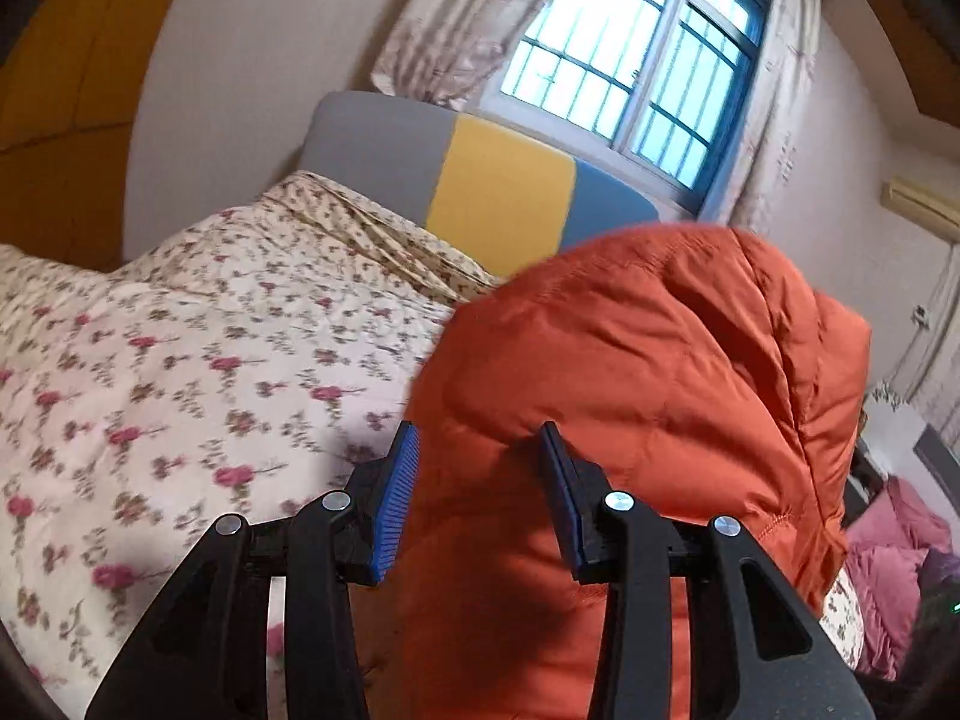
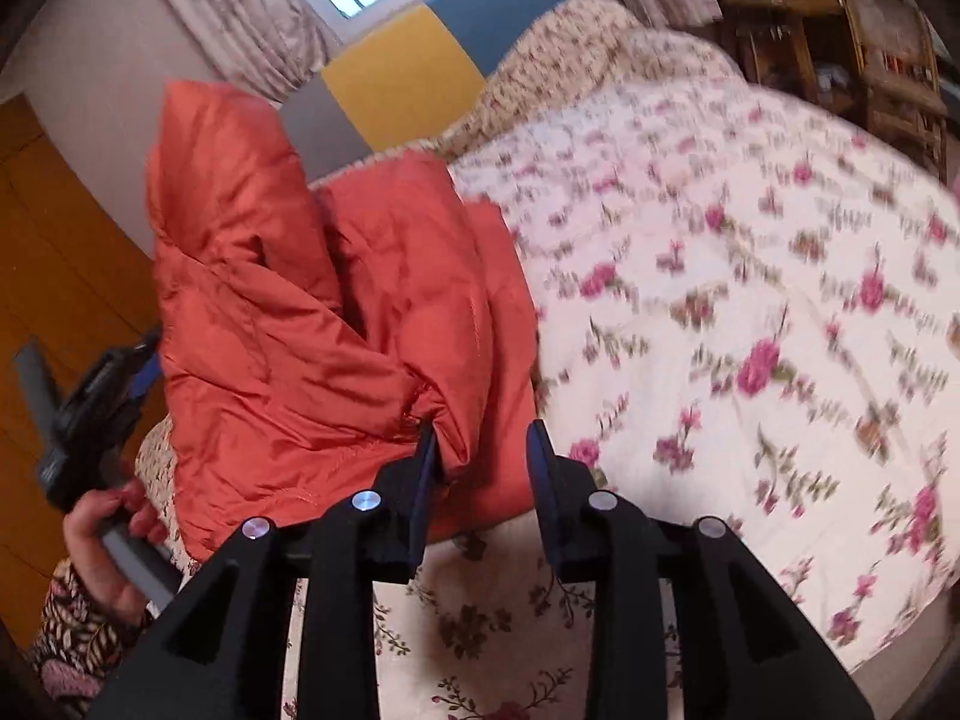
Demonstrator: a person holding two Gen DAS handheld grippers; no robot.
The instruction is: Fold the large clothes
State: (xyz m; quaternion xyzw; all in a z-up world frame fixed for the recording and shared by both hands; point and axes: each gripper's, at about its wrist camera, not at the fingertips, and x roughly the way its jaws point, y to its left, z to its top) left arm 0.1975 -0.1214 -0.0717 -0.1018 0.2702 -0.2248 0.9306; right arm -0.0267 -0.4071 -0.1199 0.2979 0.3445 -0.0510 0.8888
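An orange padded jacket (image 1: 630,372) is bunched up on the floral bedspread (image 1: 180,360). My left gripper (image 1: 480,438) is open, its blue pads (image 1: 399,492) wide apart, with jacket fabric lying between and under them. In the right wrist view the jacket (image 2: 300,312) stands in a tall heap at the left. My right gripper (image 2: 480,438) is open, with a fold of the jacket between its fingers and against the left one. The left gripper (image 2: 120,372) shows there behind the jacket's left edge, held by a hand (image 2: 108,540).
The bed (image 2: 750,300) stretches to the right, with a grey, yellow and blue headboard (image 1: 498,192) under a barred window (image 1: 636,66). An orange wooden door (image 2: 54,276) is at the left. Wooden shelves (image 2: 840,42) stand beyond the bed. Pink bedding (image 1: 894,552) lies at the right.
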